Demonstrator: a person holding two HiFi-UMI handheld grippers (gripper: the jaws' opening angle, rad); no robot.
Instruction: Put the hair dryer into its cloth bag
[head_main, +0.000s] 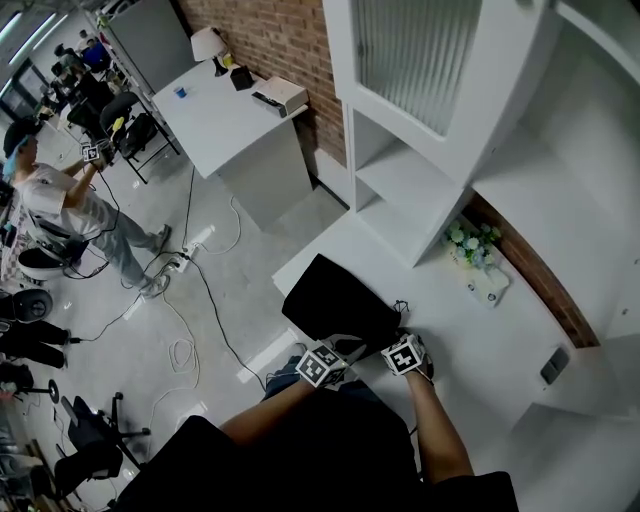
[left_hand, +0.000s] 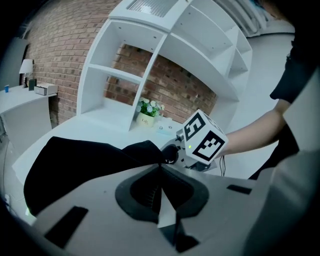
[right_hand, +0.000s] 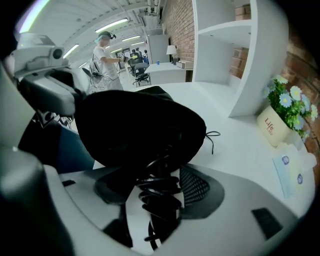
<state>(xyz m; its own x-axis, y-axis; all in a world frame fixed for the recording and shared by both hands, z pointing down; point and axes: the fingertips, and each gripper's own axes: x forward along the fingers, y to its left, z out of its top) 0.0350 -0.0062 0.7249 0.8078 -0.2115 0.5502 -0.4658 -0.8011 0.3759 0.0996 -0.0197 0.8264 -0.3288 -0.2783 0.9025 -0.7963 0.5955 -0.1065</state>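
Forearms reach forward side by side over the white counter (head_main: 470, 330), my hands low and near each other at the near edge of the cloth bag (head_main: 335, 303). My left gripper (left_hand: 161, 166) has its jaws pressed together on a fold of the bag's black rim. My right gripper (right_hand: 161, 197) is clamped on the coiled cord (right_hand: 156, 181), which runs from between the jaws up into the bag's mouth. The bag lies bulging on the counter. I cannot see the hair dryer's body, because black cloth covers everything beyond the cord.
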